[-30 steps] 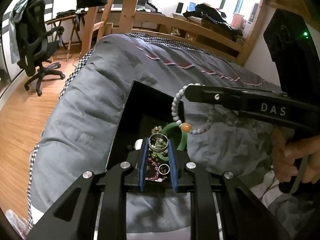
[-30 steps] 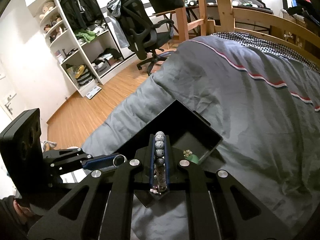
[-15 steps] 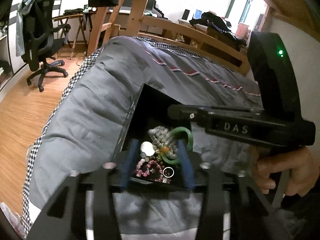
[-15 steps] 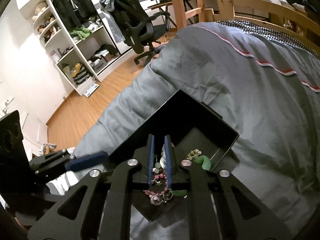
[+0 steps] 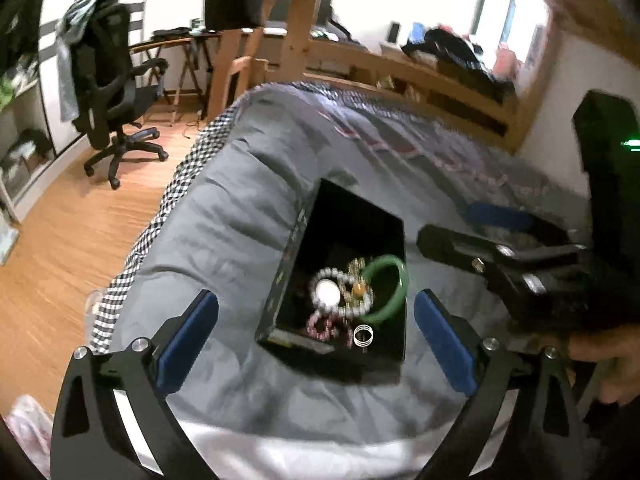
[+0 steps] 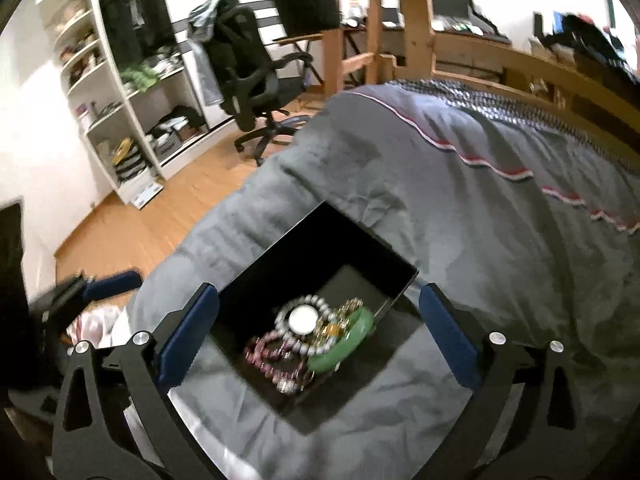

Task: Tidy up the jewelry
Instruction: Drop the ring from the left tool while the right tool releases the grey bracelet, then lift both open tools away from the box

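Note:
A black open box sits on the grey duvet. It holds a green bangle, a grey bead bracelet around a white round piece, a pink bead bracelet and a small silver ring. My left gripper is open and empty, just above the box's near end. My right gripper is open and empty above the box; it also shows at the right of the left wrist view.
The grey duvet covers a wooden-framed bed. A black office chair stands on the wood floor to the left. White shelves stand by the wall. A desk lies behind the bed frame.
My right gripper opened and let the grey bead bracelet drop into the box. My left gripper opened and released the silver ring. Both grippers drew back from the box.

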Motion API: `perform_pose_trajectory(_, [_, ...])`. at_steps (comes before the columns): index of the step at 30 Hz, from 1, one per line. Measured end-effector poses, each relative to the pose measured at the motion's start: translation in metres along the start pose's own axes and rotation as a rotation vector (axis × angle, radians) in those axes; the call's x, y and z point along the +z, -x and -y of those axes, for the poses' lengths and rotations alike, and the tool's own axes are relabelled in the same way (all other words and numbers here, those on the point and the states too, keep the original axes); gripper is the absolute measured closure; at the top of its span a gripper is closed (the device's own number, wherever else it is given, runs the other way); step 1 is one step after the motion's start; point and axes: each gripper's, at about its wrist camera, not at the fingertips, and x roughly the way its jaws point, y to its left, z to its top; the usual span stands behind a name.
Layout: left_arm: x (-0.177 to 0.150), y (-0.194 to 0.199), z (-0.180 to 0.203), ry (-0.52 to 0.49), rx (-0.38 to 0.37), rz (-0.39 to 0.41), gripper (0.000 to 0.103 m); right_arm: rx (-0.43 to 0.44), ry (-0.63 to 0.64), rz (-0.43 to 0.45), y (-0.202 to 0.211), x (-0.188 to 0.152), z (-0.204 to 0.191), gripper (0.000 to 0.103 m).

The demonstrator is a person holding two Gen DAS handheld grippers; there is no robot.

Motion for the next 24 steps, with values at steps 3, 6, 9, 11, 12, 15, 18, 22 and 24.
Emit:
perform_pose_trajectory(3, [-0.004,0.011,0.012,-0.083,0.030,-0.029,0.006,0.015,0.013,0.003,0.020,-0.015,-0.006,0.004])
perform_pose_trajectory(6, [-0.009,0.023,0.017,-0.131,0.059,-0.043,0.006,0.007,0.013,0.029,0.045,-0.026,-0.006,0.004])
perform_pose_trajectory(9, [-0.013,0.038,0.012,-0.140,0.078,-0.044,0.006,0.003,-0.012,0.043,0.063,-0.034,-0.004,0.004])
perform_pose_trajectory(11, [-0.015,0.048,0.007,-0.135,0.084,-0.040,0.006,0.008,-0.027,0.057,0.077,-0.042,-0.001,0.004])
perform_pose_trajectory(12, [-0.016,0.053,0.004,-0.137,0.090,-0.036,0.006,0.006,-0.022,0.059,0.083,-0.046,0.000,0.004])
perform_pose_trajectory(15, [-0.022,0.062,0.003,-0.166,0.118,-0.027,0.006,0.005,-0.002,0.064,0.095,-0.059,0.000,0.004])
perform_pose_trajectory(18, [-0.029,0.061,0.005,-0.190,0.112,-0.027,0.006,-0.002,0.011,0.057,0.097,-0.071,0.002,0.004])
perform_pose_trajectory(22, [-0.036,0.057,0.006,-0.198,0.114,-0.030,0.006,0.016,-0.023,0.038,0.095,-0.085,0.012,0.004])
perform_pose_trajectory(24, [-0.036,0.056,0.002,-0.179,0.100,-0.030,0.006,0.009,-0.022,0.033,0.093,-0.090,0.015,0.004])
